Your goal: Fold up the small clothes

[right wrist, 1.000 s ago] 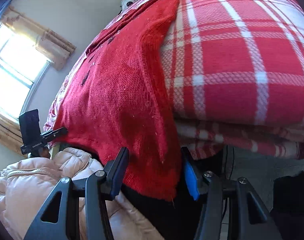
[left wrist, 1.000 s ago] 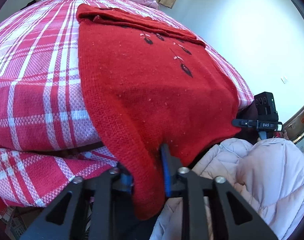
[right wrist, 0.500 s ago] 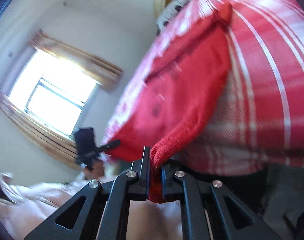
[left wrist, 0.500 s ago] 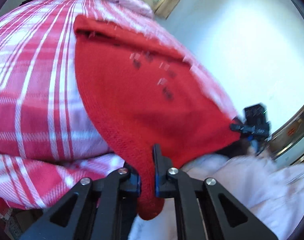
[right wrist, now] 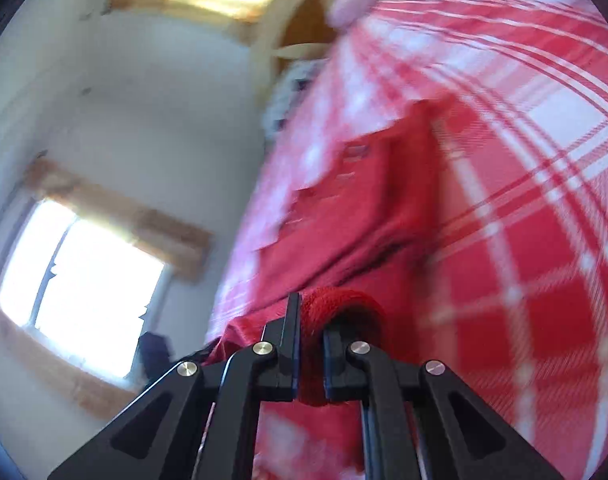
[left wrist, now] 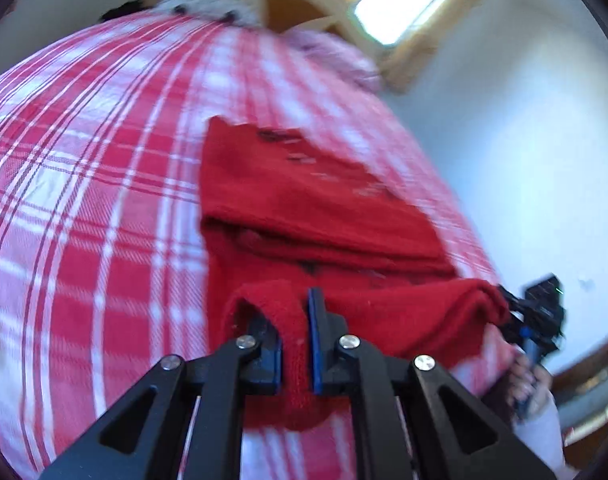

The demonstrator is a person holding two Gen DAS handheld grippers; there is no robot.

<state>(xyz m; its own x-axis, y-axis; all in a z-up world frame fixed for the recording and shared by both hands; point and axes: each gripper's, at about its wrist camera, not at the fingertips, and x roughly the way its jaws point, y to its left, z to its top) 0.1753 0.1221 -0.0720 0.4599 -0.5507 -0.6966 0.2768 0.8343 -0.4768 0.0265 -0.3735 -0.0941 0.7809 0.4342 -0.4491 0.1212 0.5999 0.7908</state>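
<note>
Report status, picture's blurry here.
Left gripper and right gripper both shut on red sweater hem. Hem lifted over plaid bedspread. Nothing blocking.

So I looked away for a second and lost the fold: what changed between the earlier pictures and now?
Both tools closed on the sweater's hanging hem: the left tool on one corner, the right tool on the other. They lifted the hem off the bed's edge and carried it up over the sweater toward the headboard, starting a fold. The sweater's far part still lies flat on the plaid cover.
</note>
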